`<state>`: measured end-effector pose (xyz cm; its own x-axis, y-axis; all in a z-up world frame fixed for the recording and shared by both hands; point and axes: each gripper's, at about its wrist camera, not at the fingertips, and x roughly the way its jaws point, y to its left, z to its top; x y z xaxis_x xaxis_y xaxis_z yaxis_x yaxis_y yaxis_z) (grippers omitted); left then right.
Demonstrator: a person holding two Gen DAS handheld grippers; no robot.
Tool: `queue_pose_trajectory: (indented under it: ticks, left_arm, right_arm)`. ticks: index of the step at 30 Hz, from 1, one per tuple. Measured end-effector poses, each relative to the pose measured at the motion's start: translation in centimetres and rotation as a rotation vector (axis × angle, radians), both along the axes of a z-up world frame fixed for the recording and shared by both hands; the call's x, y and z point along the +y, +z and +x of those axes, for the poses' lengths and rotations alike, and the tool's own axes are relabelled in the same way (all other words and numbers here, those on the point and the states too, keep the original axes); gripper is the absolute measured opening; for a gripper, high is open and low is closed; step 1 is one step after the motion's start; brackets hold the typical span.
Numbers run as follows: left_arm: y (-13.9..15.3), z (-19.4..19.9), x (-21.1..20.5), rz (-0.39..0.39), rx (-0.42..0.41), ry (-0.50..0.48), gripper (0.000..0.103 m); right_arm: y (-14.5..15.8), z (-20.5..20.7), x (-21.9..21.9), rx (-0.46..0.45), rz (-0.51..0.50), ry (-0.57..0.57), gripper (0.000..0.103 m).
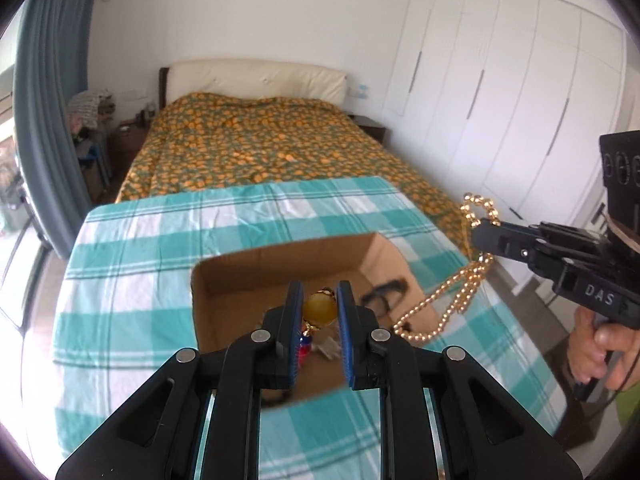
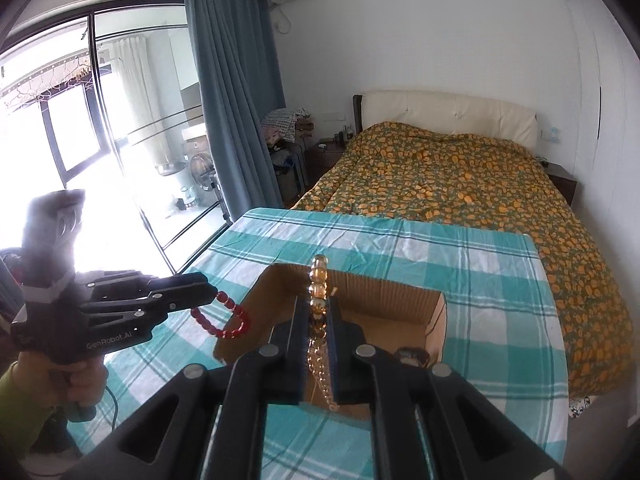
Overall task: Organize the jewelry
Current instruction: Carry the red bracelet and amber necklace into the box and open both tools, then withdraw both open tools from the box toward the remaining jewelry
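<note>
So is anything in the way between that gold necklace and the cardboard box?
Nothing visible. The gold necklace hangs from the right gripper by the open-topped box; the left gripper, holding a red bracelet, is off to one side.

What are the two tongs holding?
Left tongs: a red bead bracelet, pinched at its big yellow bead. Right tongs: a gold bead necklace, near one end.

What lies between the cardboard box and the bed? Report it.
Only bare teal-checked tablecloth; nothing sits between cardboard box and bed. Right wrist view shows it.
</note>
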<state>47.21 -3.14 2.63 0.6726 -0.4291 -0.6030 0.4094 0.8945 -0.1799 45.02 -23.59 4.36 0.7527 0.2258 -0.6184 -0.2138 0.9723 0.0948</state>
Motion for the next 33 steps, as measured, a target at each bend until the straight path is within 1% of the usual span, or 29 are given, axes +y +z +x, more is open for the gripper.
queue_pose_trajectory:
  ticks: [2,5,8,11,12,13,14,15,16,18,19,20,21,23,25,27,30,31,33]
  left_arm:
    - [-1.1,2.3,-0.2,0.028,0.008,0.023,0.015]
    - [-3.2,5.2,-0.5,0.061,0.042,0.045,0.015]
    - [-5.5,7.1,-1.0,0.091,0.086,0.059,0.015]
    - [-7.8,7.8,-1.7,0.138,0.128,0.069,0.017]
    - [-8.3,7.7,-1.7,0.148,0.133,0.077,0.023]
    - [-8.6,7.4,-1.7,0.155,0.139,0.083,0.03]
    - [-8.8,7.0,-1.6,0.154,0.14,0.084,0.046]
    - [-8.7,6.2,-1.3,0.148,0.131,0.08,0.057]
    - [-8.5,5.2,-1.2,0.148,0.118,0.076,0.06]
    - [-8.1,3.2,-0.7,0.156,0.097,0.07,0.07]
    - [-8.0,2.1,-0.4,0.157,0.093,0.07,0.073]
    - [-7.9,0.6,-0.1,0.154,0.09,0.07,0.078]
    - [-7.8,-0.9,0.3,0.147,0.09,0.067,0.083]
    - [-8.1,-4.3,0.7,0.14,0.092,0.052,0.087]
    - [-8.9,-7.9,1.0,0.139,0.098,0.039,0.09]
    - [-10.3,-11.0,1.2,0.146,0.12,0.046,0.092]
    - [-13.3,-15.5,1.1,0.166,0.155,0.066,0.092]
    - [-14.3,-16.9,1.0,0.167,0.166,0.08,0.092]
    - [-15.8,-18.6,0.9,0.168,0.18,0.097,0.092]
  right_arm:
    - [-1.0,2.6,-0.2,0.008,-0.027,0.005,0.008]
    - [-3.7,5.8,-0.6,0.04,-0.064,0.004,0.008]
    - [-7.0,8.3,-1.3,0.079,-0.104,-0.002,0.008]
    - [-10.3,10.2,-2.0,0.132,-0.116,-0.001,0.011]
    - [-10.9,10.5,-2.3,0.142,-0.115,-0.011,0.019]
    - [-11.6,10.6,-2.7,0.151,-0.103,-0.03,0.025]
    - [-11.8,10.4,-3.1,0.149,-0.083,-0.044,0.036]
    - [-11.7,9.7,-3.7,0.135,-0.054,-0.057,0.044]
    - [-11.5,8.9,-4.0,0.12,-0.035,-0.066,0.047]
    - [-10.6,7.2,-4.2,0.096,-0.036,-0.076,0.047]
    - [-10.1,6.0,-4.3,0.081,-0.043,-0.081,0.047]
    - [-9.6,4.3,-4.5,0.064,-0.05,-0.087,0.05]
    - [-9.2,3.2,-4.5,0.055,-0.054,-0.091,0.057]
    - [-8.4,-0.7,-4.8,0.031,-0.065,-0.101,0.065]
    - [-8.1,-4.0,-5.1,0.015,-0.082,-0.113,0.066]
    - [-8.5,-7.9,-5.3,0.008,-0.103,-0.135,0.066]
    - [-10.4,-14.1,-5.5,0.013,-0.134,-0.2,0.066]
    - [-11.0,-15.6,-5.5,0.015,-0.137,-0.22,0.066]
    - [-12.8,-19.6,-5.2,0.031,-0.12,-0.267,0.066]
